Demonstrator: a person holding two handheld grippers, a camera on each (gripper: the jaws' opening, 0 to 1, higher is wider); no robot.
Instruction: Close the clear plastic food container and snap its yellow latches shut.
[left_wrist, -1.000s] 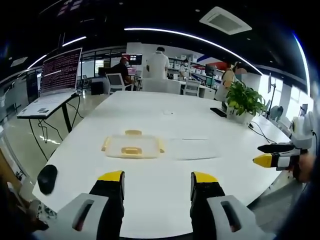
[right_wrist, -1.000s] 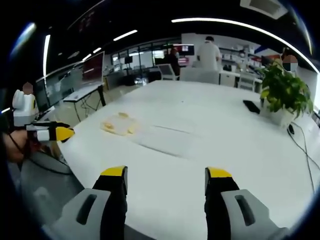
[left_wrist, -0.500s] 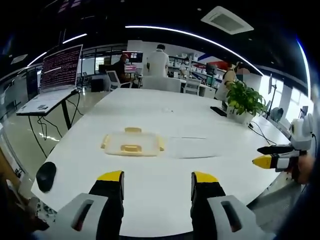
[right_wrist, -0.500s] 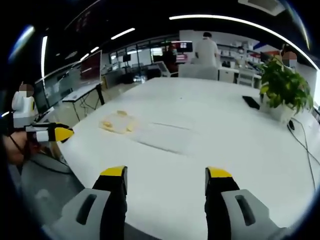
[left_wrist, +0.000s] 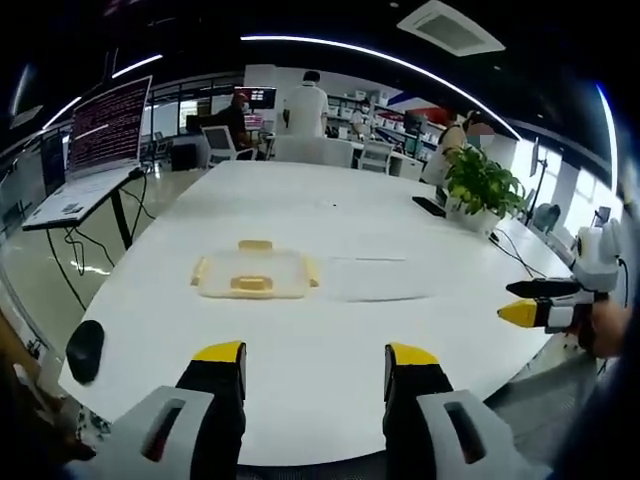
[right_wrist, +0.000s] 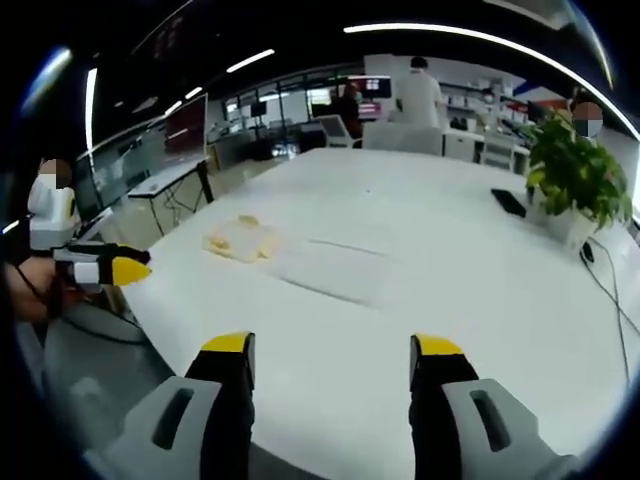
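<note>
Sitting on the white table, the clear box with its yellow latches has nothing touching it. A flat clear sheet lies just to the right of the box — it may be the lid, but that is hard to tell. A potted plant stands far behind the box, and a black mouse lies near the table edge, left of the box.

The left gripper hangs at the table edge, well short of the box, with its 2 jaws apart and holding nothing. The right gripper is the same: jaws apart, empty, well away from the box.

What could go wrong? The lid is thin and see-through, so a jaw could slide over it and miss. A hard push could also make the light box skid, since nothing holds it.

Compared with 1 second ago, the box sits a little higher in the left gripper view — the camera moved, not the box. Both sets of jaws are as wide as before.
</note>
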